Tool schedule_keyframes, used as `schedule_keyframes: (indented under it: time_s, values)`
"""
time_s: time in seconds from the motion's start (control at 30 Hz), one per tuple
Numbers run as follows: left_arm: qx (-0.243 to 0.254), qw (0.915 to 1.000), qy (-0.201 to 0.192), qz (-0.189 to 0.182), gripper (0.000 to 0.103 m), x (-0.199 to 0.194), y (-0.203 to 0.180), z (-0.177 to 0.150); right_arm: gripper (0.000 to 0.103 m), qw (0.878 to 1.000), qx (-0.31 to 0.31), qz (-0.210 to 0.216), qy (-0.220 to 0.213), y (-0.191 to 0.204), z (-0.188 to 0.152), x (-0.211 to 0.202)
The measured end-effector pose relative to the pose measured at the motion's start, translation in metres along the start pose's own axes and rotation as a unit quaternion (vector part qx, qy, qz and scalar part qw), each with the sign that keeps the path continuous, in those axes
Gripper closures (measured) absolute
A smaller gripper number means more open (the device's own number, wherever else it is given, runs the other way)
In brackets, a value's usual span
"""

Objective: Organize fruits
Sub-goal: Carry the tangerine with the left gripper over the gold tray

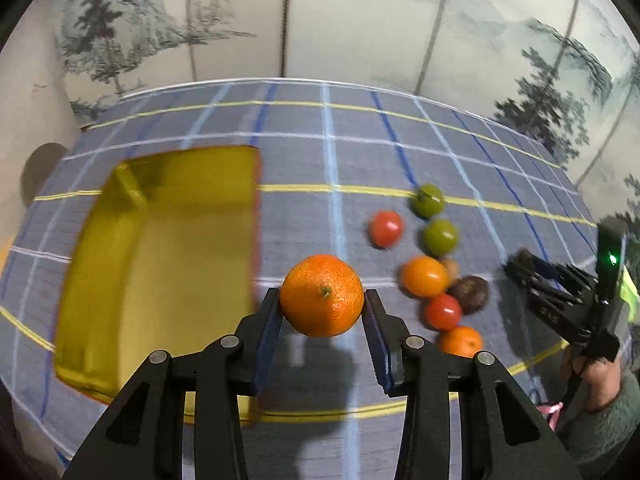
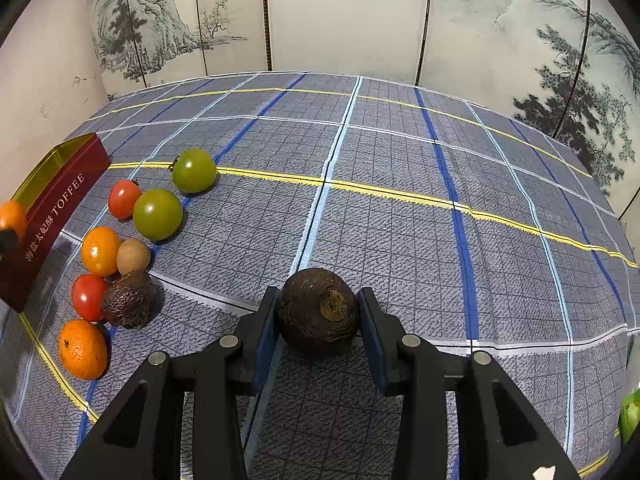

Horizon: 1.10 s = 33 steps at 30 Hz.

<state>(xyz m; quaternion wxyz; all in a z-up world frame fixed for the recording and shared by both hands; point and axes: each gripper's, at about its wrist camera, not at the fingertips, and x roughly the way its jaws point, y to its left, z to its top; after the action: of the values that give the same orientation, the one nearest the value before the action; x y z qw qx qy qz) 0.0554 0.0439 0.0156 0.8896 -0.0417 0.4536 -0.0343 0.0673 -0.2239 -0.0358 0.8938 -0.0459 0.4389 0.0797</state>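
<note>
Your left gripper (image 1: 322,300) is clamped on a mandarin (image 1: 322,295), pinched across its widest part and lifted off the table (image 1: 360,152), with the open gold-lined tin (image 1: 160,264) just to its left and a little ahead; the view there is smeared by motion, so you're likely swinging fast. Your right gripper (image 2: 319,310) is closed on a dark brown, rough-skinned fruit (image 2: 319,310) close over the cloth, well to the right of the remaining pile. That pile sits ahead and to the left of the right gripper: two green tomatoes (image 2: 158,214), two red tomatoes (image 2: 124,199), a smooth orange (image 2: 100,251), a small tan fruit (image 2: 133,256), another dark rough fruit (image 2: 128,300) and a second mandarin (image 2: 83,349), several touching each other. The main risk is the mandarin: it is round and held only at two small pad contacts, so a quick swing or a clip against the tin's near wall could roll it out of the jaws. Release low inside the tin, or it may bounce out. If you bring the right gripper across, watch for nudging the packed pile, since those round fruits would scatter toward the table edge
</note>
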Motion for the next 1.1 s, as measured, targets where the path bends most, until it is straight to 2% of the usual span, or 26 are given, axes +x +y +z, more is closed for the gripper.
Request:
schedule_keyframes:
  time_s: [0.17, 0.43, 0.7, 1.1]
  values:
    - [-0.025, 0.9988, -0.003, 0.041, 0.061, -0.002, 0.047, 0.004, 0.067, 1.000, 0.000, 0.000, 0.000, 0.000, 0.000, 0.000]
    - [-0.067, 0.9932, 0.018, 0.094, 0.061, 0.009, 0.114, -0.006, 0.067, 1.000, 0.000, 0.000, 0.000, 0.000, 0.000, 0.000]
    - [-0.065, 0.9908, 0.043, 0.111, 0.061, 0.020, 0.136, -0.021, 0.067, 1.000, 0.000, 0.000, 0.000, 0.000, 0.000, 0.000]
    - [-0.052, 0.9893, 0.059, 0.123, 0.061, 0.029, 0.139, -0.031, 0.067, 1.000, 0.000, 0.000, 0.000, 0.001, 0.000, 0.000]
